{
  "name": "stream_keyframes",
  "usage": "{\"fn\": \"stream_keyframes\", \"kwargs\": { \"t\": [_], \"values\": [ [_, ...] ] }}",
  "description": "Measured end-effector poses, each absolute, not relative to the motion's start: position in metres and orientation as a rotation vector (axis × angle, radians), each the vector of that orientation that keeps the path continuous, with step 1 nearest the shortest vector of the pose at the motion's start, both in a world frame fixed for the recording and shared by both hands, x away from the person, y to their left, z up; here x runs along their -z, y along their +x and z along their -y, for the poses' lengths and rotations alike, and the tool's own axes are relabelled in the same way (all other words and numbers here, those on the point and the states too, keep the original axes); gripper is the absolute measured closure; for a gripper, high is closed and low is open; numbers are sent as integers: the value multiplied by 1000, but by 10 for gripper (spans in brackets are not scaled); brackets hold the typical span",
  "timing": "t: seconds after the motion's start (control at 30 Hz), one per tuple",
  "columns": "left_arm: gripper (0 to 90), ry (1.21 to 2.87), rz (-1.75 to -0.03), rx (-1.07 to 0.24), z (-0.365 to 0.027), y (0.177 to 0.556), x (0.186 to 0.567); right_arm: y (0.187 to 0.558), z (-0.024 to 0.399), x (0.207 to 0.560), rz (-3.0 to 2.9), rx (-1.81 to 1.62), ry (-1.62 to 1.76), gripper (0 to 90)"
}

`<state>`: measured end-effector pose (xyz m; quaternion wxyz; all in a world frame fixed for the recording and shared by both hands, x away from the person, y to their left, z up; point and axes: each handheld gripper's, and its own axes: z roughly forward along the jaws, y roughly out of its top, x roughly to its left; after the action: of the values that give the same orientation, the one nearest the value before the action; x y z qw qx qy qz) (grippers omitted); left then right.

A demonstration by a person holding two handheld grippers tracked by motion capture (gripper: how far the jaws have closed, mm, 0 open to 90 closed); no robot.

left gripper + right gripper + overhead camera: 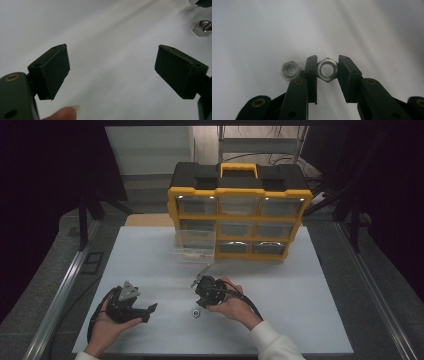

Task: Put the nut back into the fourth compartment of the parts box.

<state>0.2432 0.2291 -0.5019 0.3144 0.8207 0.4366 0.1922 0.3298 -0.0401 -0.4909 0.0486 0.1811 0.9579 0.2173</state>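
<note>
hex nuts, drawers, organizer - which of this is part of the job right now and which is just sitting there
In the job:
- hex nut between the right tool's jaws
- second hex nut just outside them
- clear drawer pulled out onto the table

Lying about:
- yellow and black organizer, other drawers in place
- left tool, open over bare white table

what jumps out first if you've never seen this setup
A yellow-and-black drawer organizer stands at the table's far side, with one clear drawer pulled out before it. Nearer, the right hand-held gripper clamps a steel hex nut, a second nut lying just beside its jaw.
</note>
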Motion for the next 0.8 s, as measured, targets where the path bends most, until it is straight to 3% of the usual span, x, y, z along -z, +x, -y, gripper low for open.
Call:
{"fn": "stream_keyframes", "kwargs": {
  "t": [0.8],
  "values": [
    [134,2175,-1144,-502,-228,244,503,321,35,471,-2889,-742,503,701]
  ]
}}
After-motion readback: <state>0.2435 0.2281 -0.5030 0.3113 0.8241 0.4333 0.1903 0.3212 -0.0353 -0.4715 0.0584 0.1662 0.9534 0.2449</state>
